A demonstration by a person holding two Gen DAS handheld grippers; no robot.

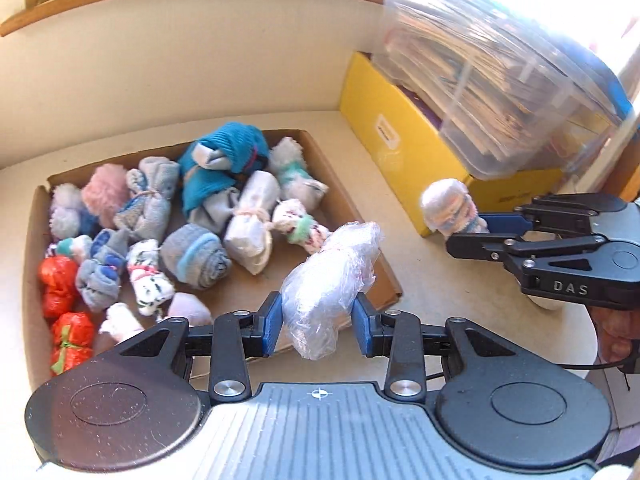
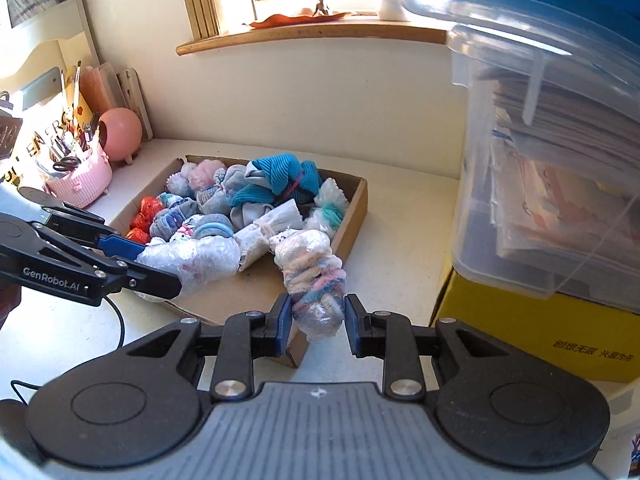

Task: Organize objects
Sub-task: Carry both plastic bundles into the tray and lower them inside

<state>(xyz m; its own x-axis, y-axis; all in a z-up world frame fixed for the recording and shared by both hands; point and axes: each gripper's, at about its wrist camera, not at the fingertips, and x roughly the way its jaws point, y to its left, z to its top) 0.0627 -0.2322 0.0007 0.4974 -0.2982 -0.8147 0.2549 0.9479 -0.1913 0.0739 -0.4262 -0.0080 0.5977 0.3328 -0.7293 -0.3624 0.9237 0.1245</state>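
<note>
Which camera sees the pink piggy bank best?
The right wrist view. The round pink piggy bank stands whole at the back left of the desk there, behind the pink pen basket. The left wrist view does not show it at all; its frame holds the cardboard tray of rolled socks.

Plastic-wrapped bundle [image 1: 326, 280] and pastel fuzzy sock roll [image 2: 316, 280], both above cardboard tray [image 1: 32, 248] of rolled socks.
</note>
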